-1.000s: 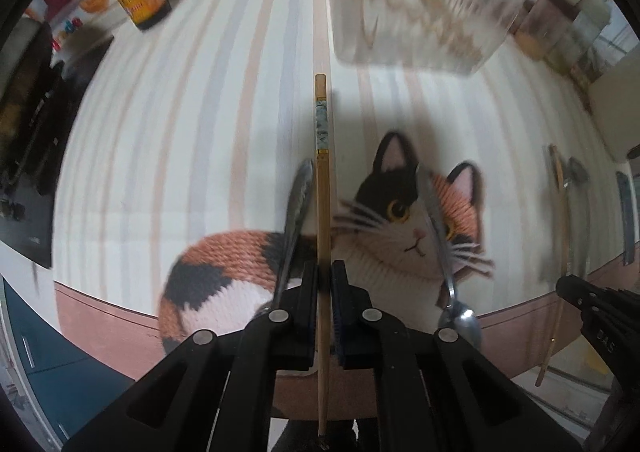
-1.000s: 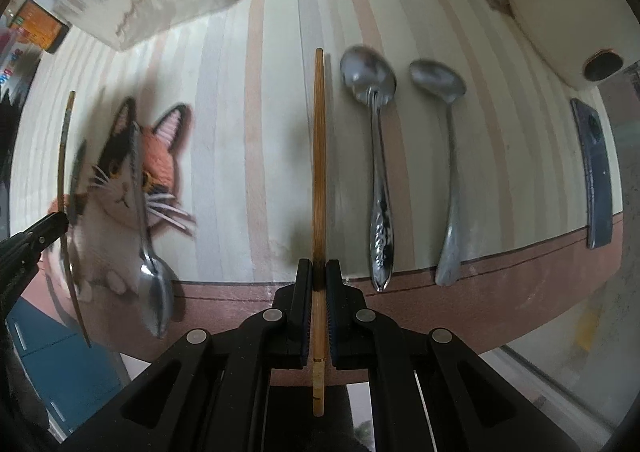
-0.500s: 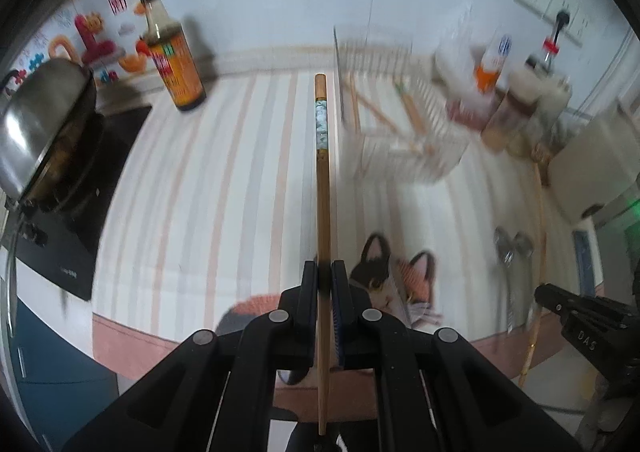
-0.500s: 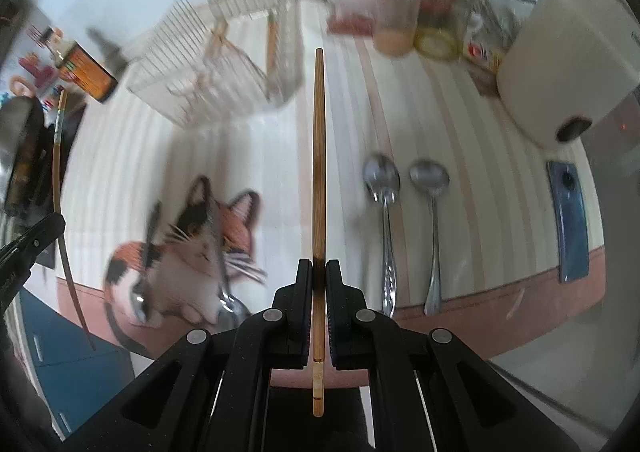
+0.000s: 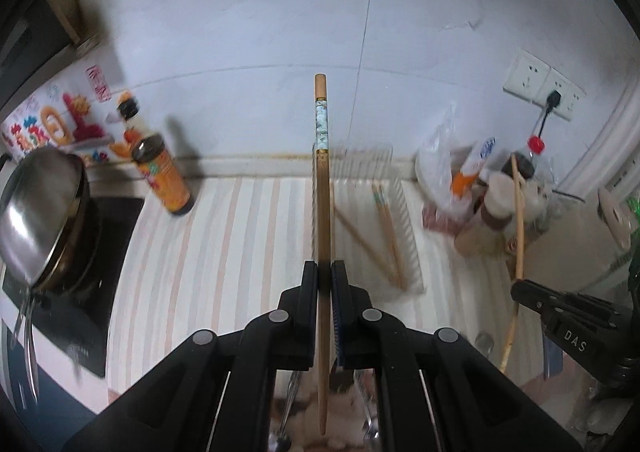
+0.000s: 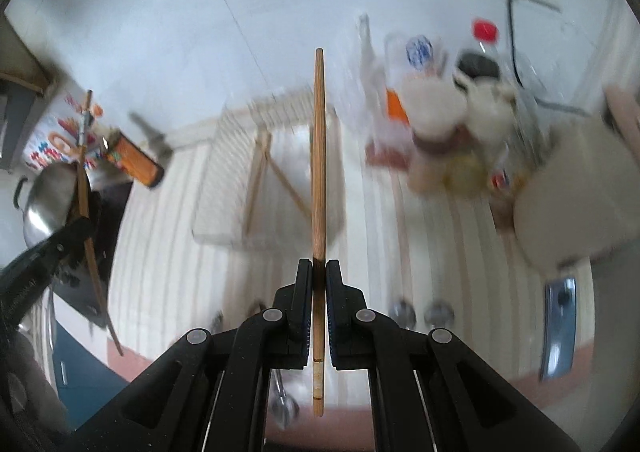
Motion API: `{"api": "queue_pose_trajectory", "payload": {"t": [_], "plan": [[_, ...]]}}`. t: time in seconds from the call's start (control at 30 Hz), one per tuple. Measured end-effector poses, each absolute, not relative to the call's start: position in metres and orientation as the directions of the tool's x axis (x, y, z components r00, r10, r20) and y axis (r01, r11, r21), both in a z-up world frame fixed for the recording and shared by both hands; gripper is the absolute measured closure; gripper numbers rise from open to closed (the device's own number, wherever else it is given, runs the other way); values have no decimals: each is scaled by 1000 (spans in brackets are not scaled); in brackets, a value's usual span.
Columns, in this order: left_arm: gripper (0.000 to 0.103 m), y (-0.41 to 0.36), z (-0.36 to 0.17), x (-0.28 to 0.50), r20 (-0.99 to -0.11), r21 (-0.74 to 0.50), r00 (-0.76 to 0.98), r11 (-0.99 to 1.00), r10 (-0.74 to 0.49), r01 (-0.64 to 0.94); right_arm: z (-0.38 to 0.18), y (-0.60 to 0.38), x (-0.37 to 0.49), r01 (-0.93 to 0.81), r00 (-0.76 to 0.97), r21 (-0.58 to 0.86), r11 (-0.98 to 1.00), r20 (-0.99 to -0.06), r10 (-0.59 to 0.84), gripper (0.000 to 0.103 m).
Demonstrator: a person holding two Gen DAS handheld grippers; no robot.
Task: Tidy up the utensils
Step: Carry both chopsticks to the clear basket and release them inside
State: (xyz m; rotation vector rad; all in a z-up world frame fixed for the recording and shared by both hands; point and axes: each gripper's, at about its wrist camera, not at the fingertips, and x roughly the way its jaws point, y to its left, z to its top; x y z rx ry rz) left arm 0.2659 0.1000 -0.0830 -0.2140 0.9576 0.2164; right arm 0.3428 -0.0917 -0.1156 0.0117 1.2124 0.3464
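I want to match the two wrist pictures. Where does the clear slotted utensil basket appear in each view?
Left wrist view: the utensil basket lies just right of centre, behind the chopstick held by the left gripper.
Right wrist view: the basket lies left of centre, beside the chopstick held by the right gripper.
Shared landmark: the orange-labelled sauce bottle, left of the basket in both.

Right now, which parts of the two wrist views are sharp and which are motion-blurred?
Left wrist view: left gripper and its chopstick are sharp; the wire basket and sauce bottle smear slightly. Right wrist view: right gripper and its chopstick are crisp; the jars and spoons are heavily blurred. Fisheye bends the edges of both.
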Motion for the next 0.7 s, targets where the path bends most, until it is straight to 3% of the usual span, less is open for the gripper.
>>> {"api": "queue_pose_trajectory", "payload": {"t": [0.4,0.7], "plan": [[99,97,-109,375,-886,-119,464,962,8,-244,-157,-55,466,-241,161,320,916,-918,362,97],[99,113,-156,411,-931,-188,355,944,-84,-272,-211,-35,496,-219,41,375,901,-919,392,96]]}}
